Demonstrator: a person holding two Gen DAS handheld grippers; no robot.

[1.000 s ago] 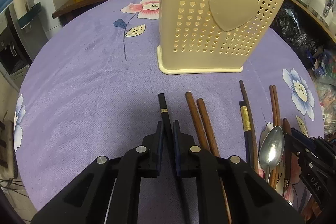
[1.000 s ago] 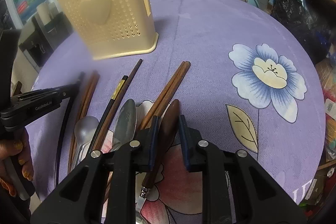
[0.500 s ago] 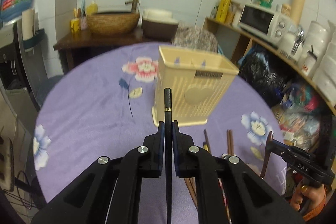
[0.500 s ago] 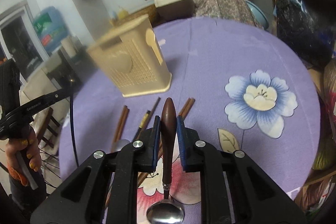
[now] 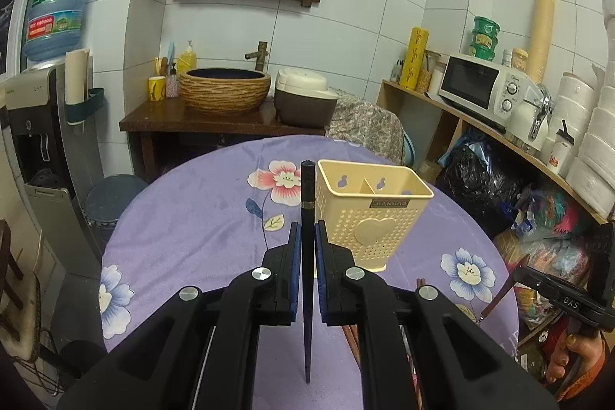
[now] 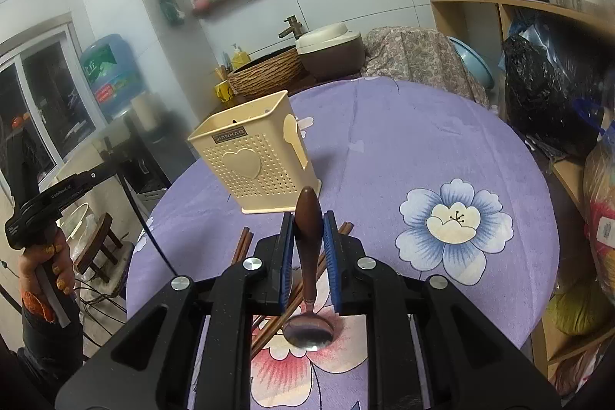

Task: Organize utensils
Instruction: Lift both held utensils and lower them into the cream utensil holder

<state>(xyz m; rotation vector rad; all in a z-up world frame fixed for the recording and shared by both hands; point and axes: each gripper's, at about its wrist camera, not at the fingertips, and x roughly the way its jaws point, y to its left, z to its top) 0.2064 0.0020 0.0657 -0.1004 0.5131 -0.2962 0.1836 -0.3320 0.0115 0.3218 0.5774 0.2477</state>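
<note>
Here the left hand-held gripper (image 5: 305, 248) is clamped on a black chopstick (image 5: 307, 202), and the right hand-held gripper (image 6: 308, 241) is clamped on the brown wooden handle of a spoon (image 6: 307, 248), its steel bowl hanging toward the camera. Both are raised above the bench (image 6: 403, 148) with its purple flowered cloth. Beyond them a cream utensil holder (image 5: 371, 214) stands upright on the bench, with brown chopsticks (image 6: 240, 246) lying before it.

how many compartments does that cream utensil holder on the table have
2. The holder has one divider across its open top: one compartment left of it and one right of it in the left wrist view. Both look empty, though their bottoms are hidden.
</note>
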